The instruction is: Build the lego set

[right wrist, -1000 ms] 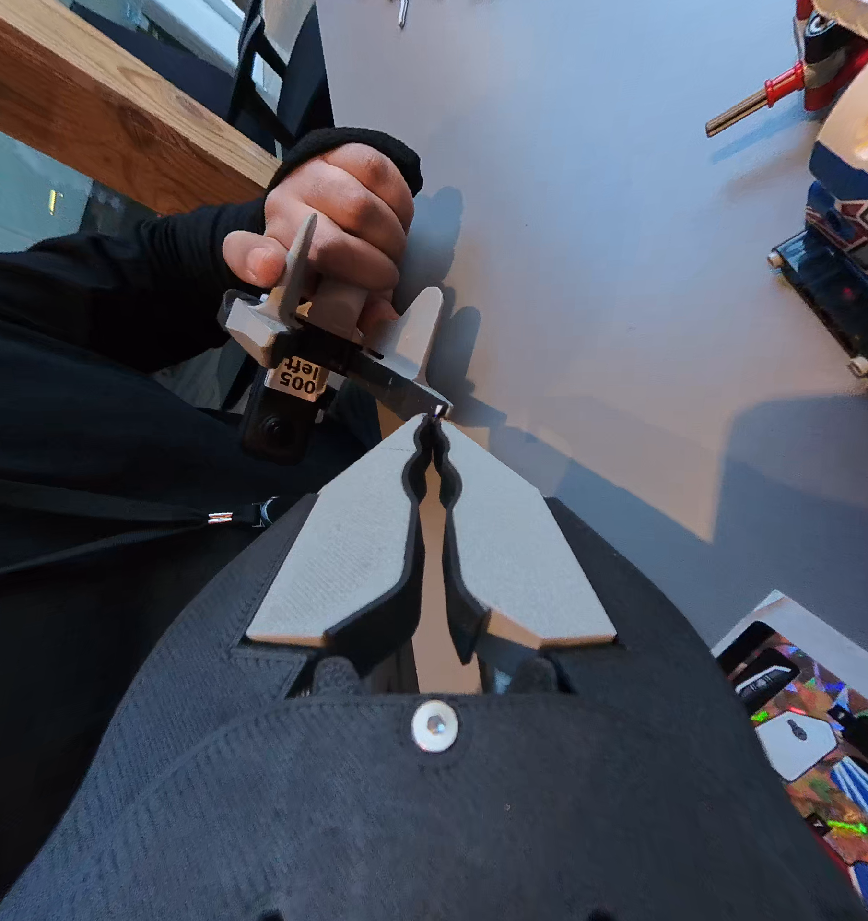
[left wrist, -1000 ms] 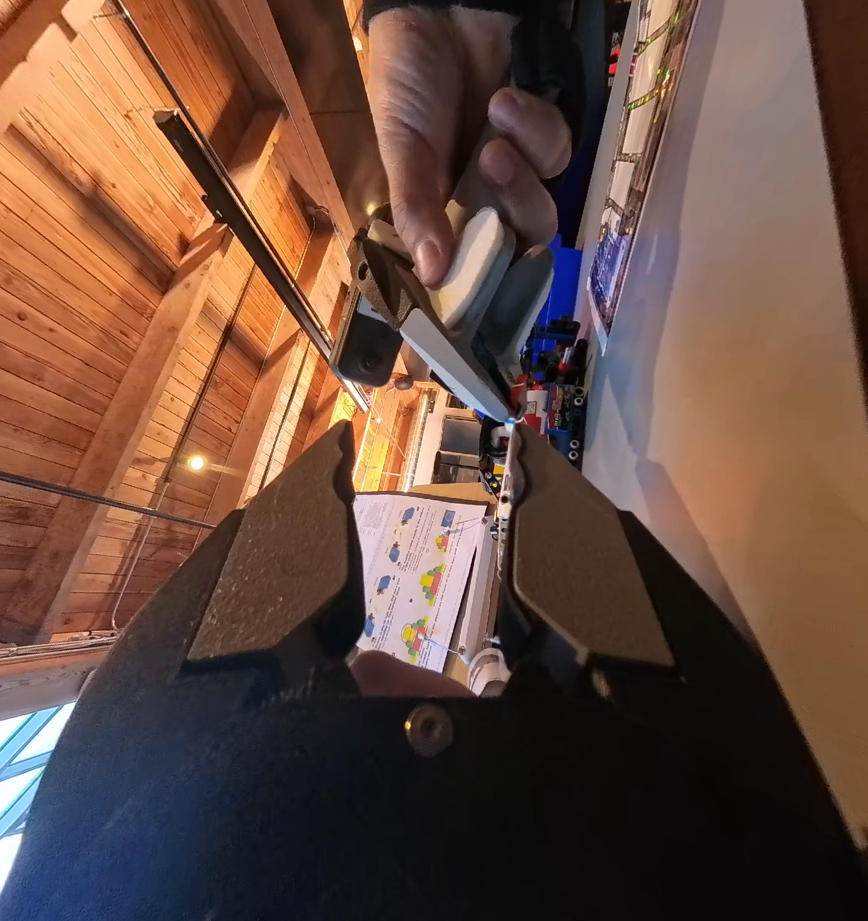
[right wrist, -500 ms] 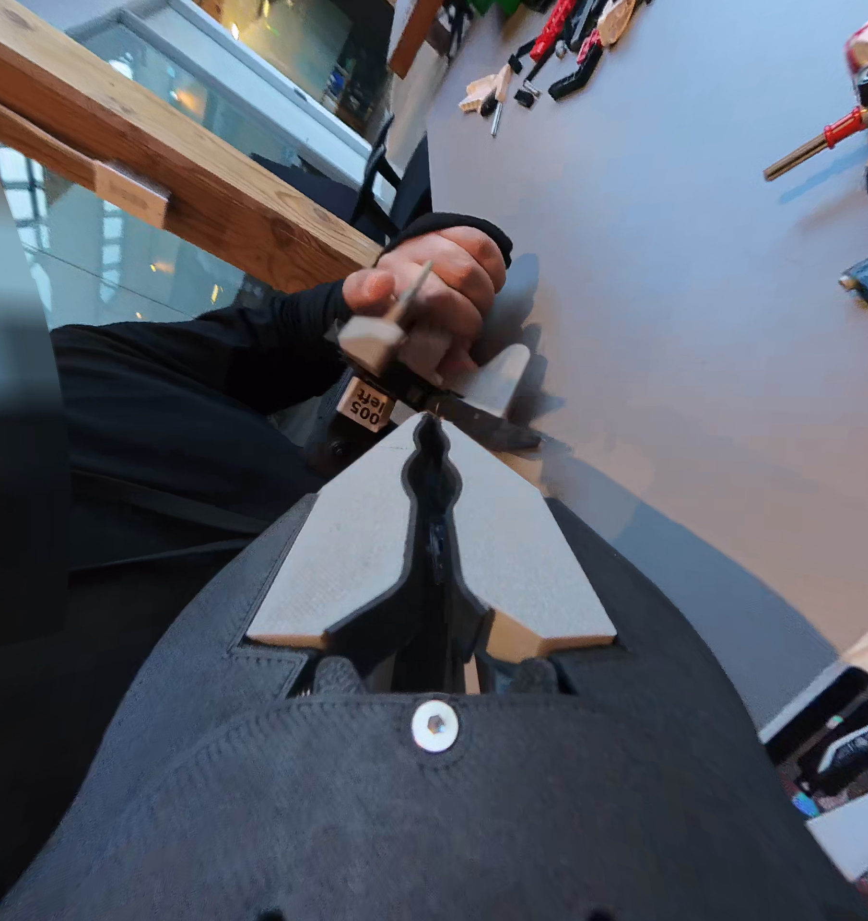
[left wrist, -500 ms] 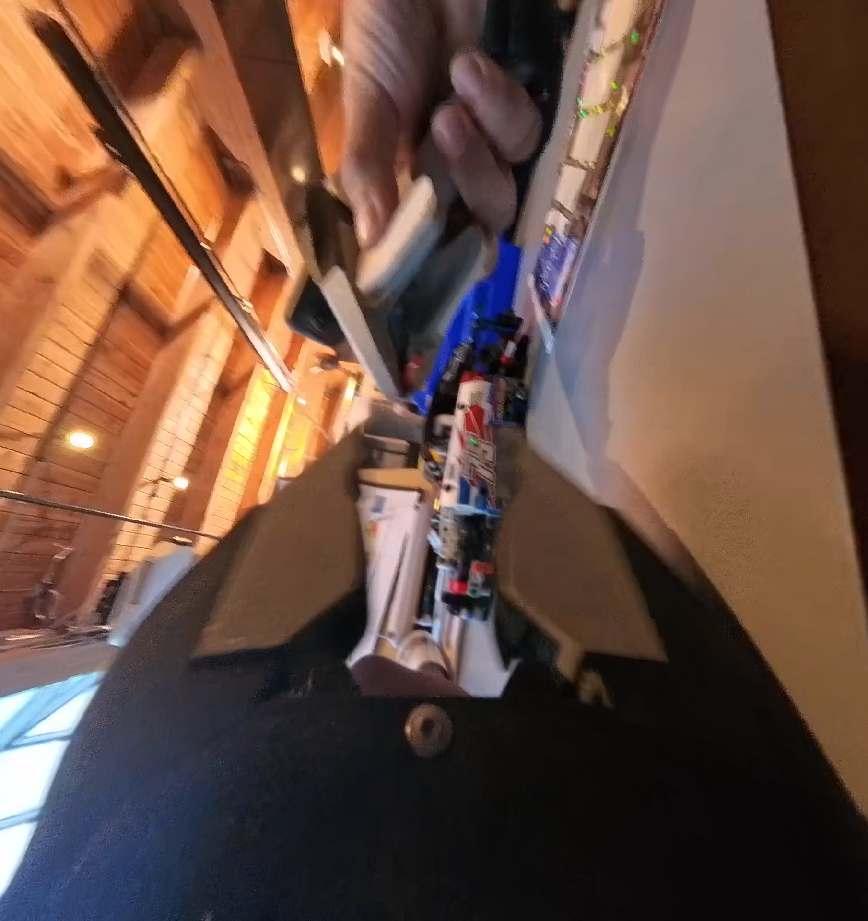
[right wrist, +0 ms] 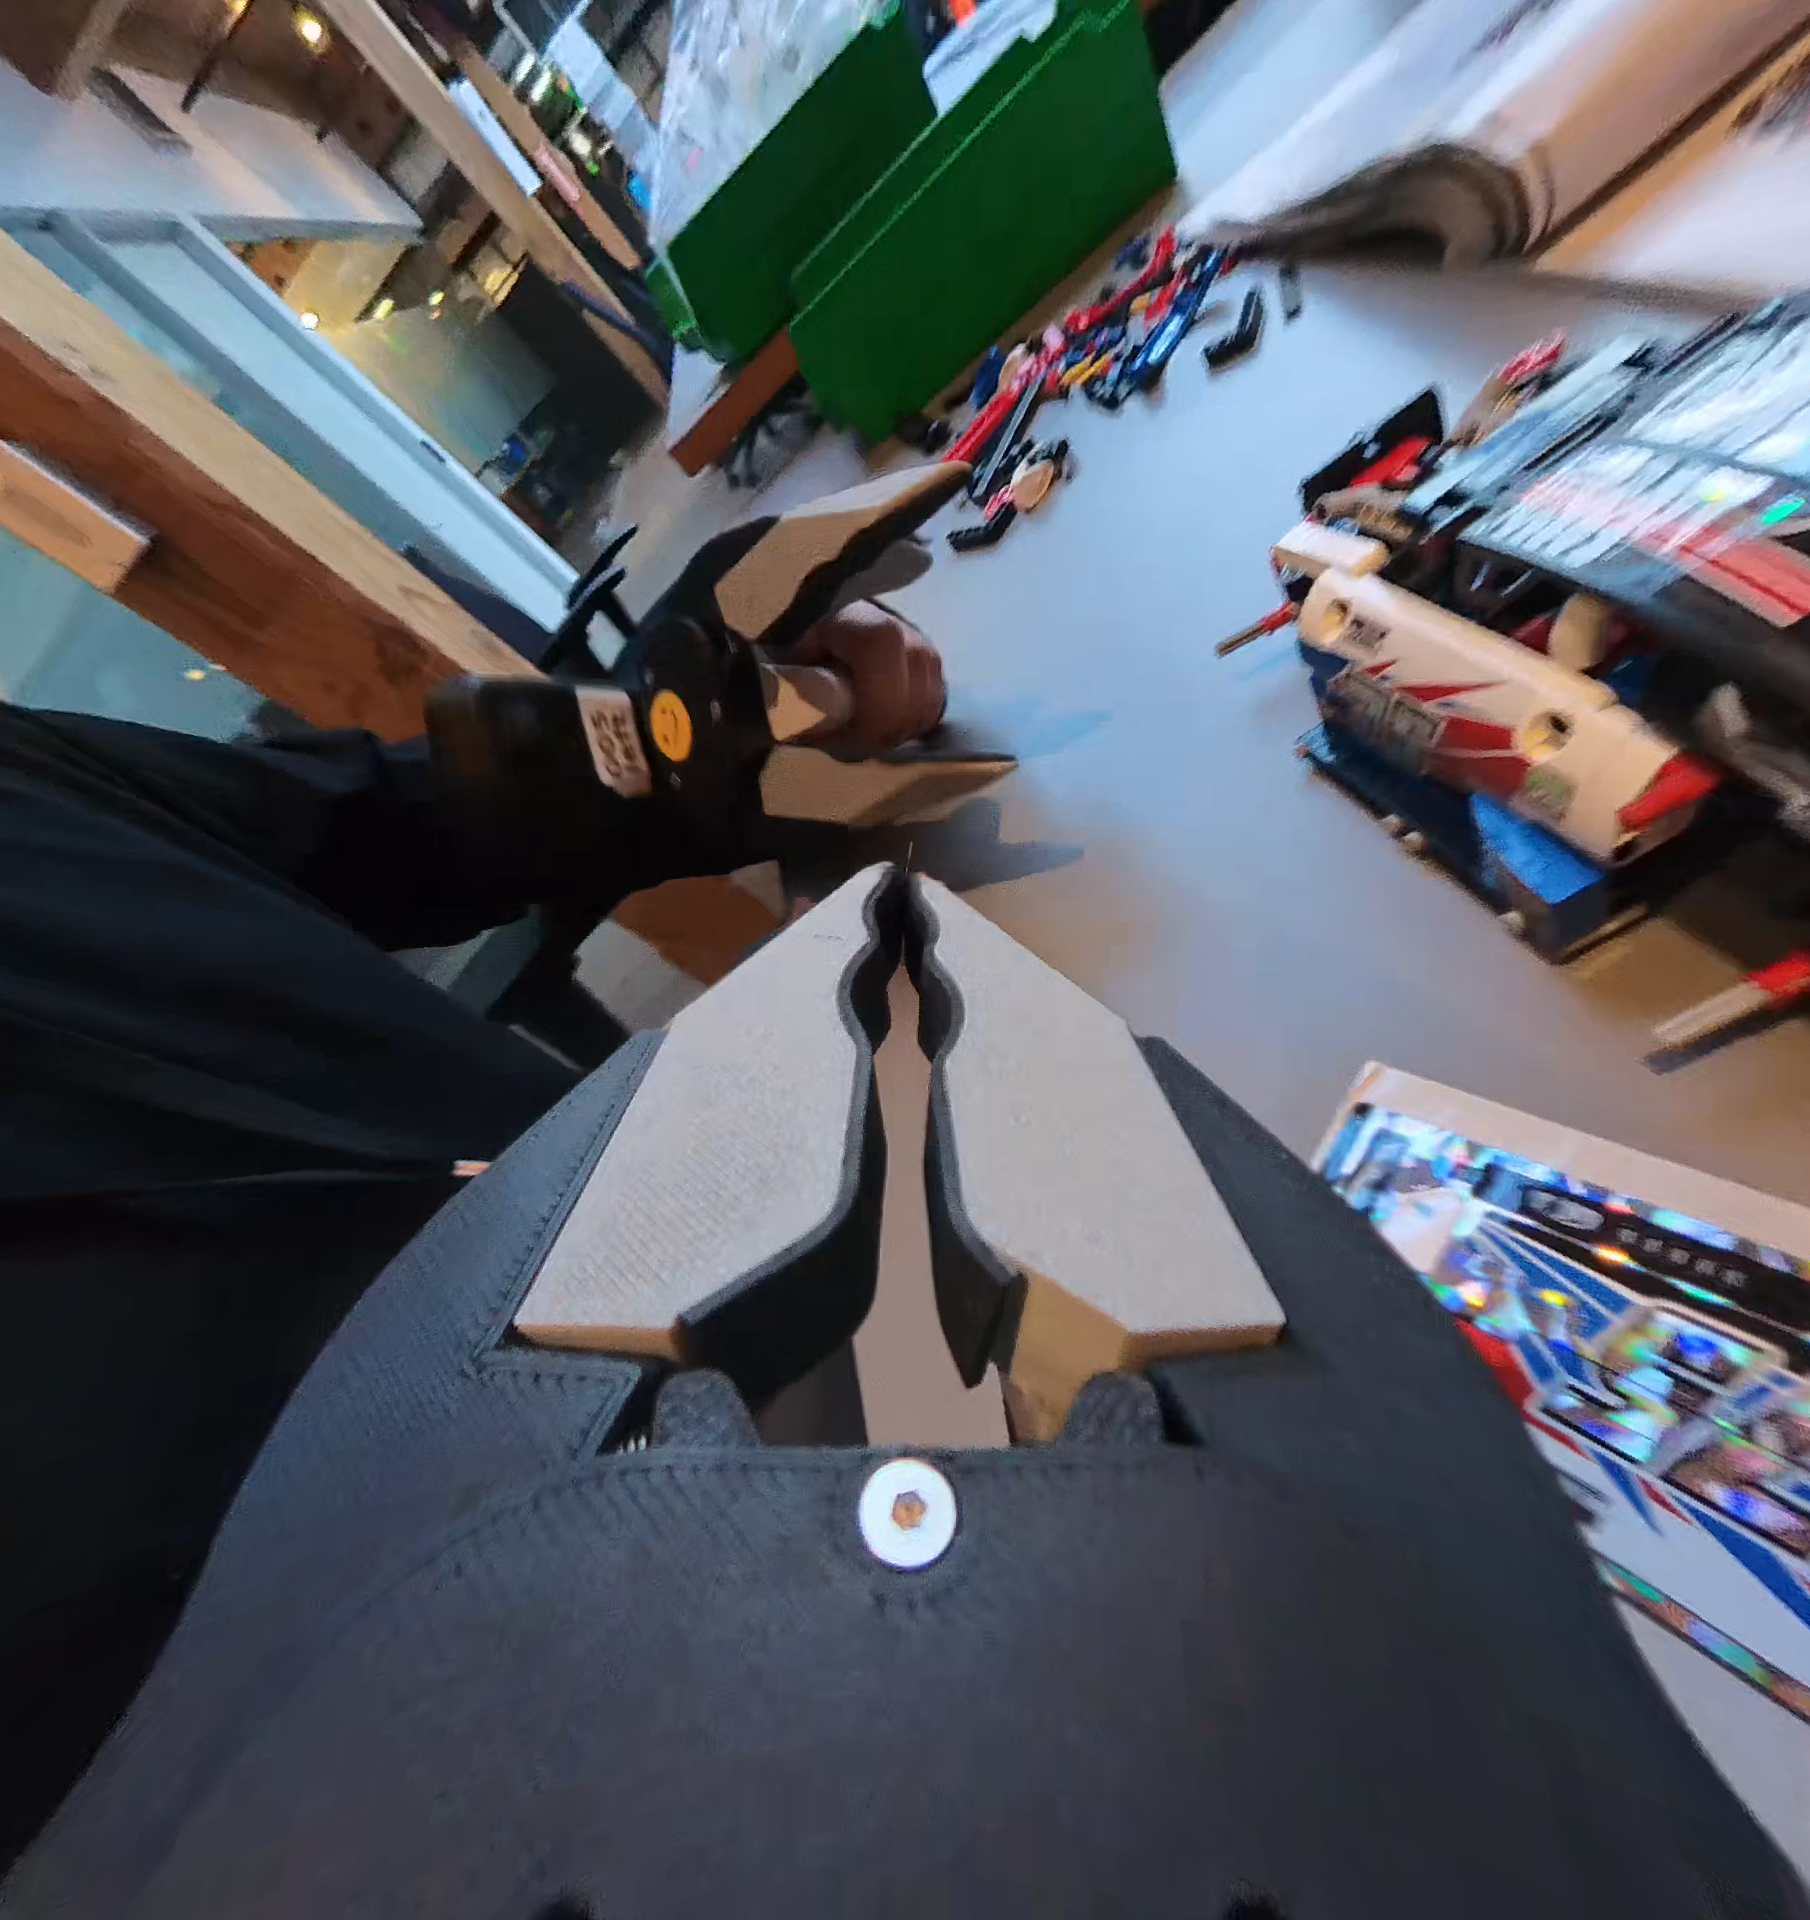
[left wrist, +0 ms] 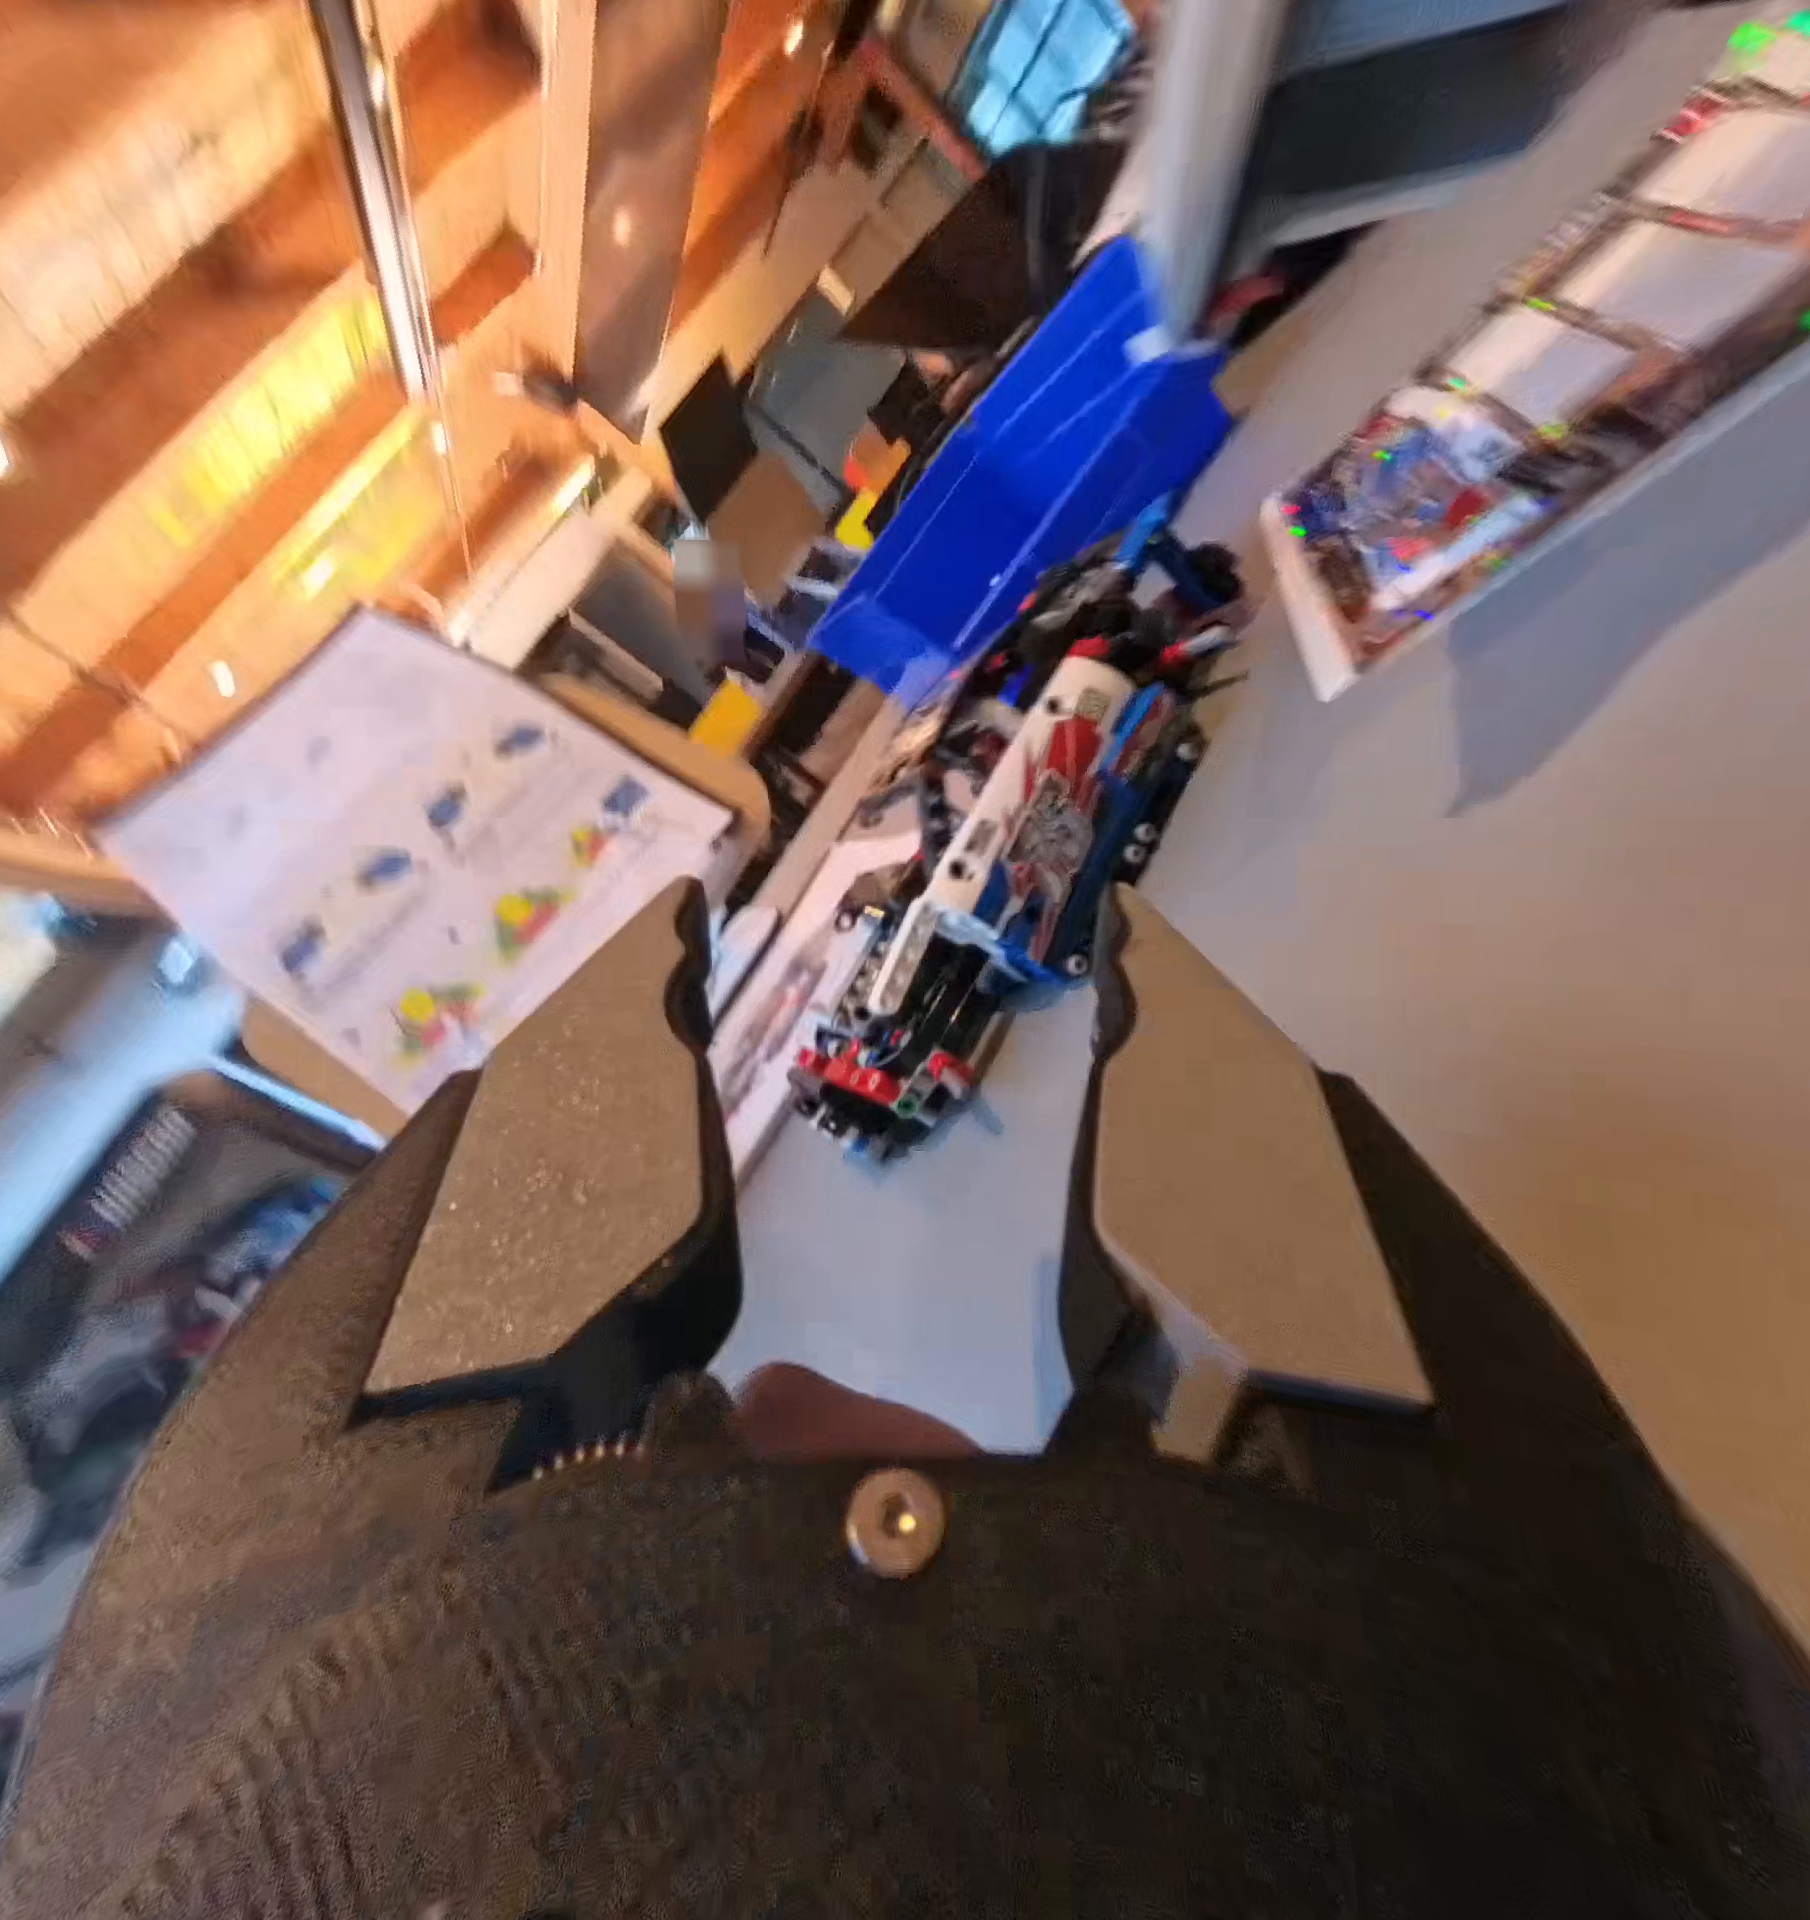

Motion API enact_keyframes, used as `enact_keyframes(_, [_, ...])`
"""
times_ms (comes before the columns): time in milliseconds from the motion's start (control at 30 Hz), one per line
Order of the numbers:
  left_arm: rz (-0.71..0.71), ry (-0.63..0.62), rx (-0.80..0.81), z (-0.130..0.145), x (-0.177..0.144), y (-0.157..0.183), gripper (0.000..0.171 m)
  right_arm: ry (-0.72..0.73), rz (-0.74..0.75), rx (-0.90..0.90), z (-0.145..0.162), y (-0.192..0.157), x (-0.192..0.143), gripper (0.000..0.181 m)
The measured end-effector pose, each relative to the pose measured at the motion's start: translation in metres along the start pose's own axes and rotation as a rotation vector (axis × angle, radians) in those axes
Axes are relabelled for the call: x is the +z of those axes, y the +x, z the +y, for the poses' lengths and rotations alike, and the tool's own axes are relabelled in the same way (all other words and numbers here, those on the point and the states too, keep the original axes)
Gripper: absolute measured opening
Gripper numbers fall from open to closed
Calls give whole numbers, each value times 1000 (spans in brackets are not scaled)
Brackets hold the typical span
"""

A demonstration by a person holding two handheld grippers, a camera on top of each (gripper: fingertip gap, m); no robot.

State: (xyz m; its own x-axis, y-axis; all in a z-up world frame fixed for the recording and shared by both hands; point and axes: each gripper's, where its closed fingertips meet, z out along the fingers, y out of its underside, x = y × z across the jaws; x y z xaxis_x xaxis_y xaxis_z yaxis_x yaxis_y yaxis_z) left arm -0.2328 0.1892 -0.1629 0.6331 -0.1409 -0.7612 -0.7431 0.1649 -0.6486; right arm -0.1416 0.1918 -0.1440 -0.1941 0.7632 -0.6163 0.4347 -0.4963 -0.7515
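A partly built lego car (left wrist: 1026, 862), white, blue, red and black, lies on the grey table (left wrist: 1452, 1039) just beyond my left gripper (left wrist: 906, 914). The left gripper is open and empty, its jaws wide apart and framing the car's near end. The car also shows in the right wrist view (right wrist: 1483, 717) at the right. My right gripper (right wrist: 903, 883) is shut above the table's near edge. A thin pale sliver shows at its tips, too small to identify. The left gripper (right wrist: 989, 623) shows there, held by a hand, open, left of the car.
An open instruction booklet (left wrist: 413, 831) stands left of the car, with a blue bin (left wrist: 1036, 457) behind it. A shiny printed box (right wrist: 1659, 1351) lies near right. Loose lego pieces (right wrist: 1088, 343) lie before green bins (right wrist: 932, 208). A second printed box (left wrist: 1555, 416) is far right. The left gripper's tips are roughly 10 cm from the right gripper's.
My left gripper swung down from facing the ceiling to face the table and the car, and its jaws opened wider. The two grippers moved apart. The right gripper stayed shut.
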Motion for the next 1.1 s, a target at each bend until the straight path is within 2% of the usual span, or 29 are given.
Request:
enact_keyframes(67, [77, -47, -166, 7, 5, -6, 67, 35, 60, -69, -4, 2, -11, 0])
enact_keyframes(133, [206, -128, -303, 18, 11, -1, 71, 52, 124, -114, -6, 9, -23, 0])
enact_keyframes(267, [387, -170, -445, 21, 28, 1, 67, 112, 207, -153, -12, 26, -53, 0])
enact_keyframes(433, [525, -181, -422, 9, 71, -6, 72, 182, 263, -173, -17, 45, -85, 0])
enact_keyframes(600, [630, -175, -386, 8, 111, -16, 83, 158, 322, -167, -6, 62, -99, 0])
enact_keyframes(667, [708, -150, -403, 4, 114, -19, 82, 105, 411, -159, 4, 77, -106, 0])
enact_keyframes(733, [822, -201, -426, 8, 112, -16, 91, 68, 461, -159, 12, 84, -111, 0])
enact_keyframes(900, [970, -290, -521, 14, 125, -12, 96, 11, 466, -119, 26, 84, -109, 0])
enact_keyframes(1000, [1006, -337, -546, 14, 137, -7, 100, -34, 476, -113, 35, 83, -108, 0])
enact_keyframes(1100, [1039, -411, -477, 22, 143, 9, 102, -30, 487, -115, 36, 79, -111, 0])
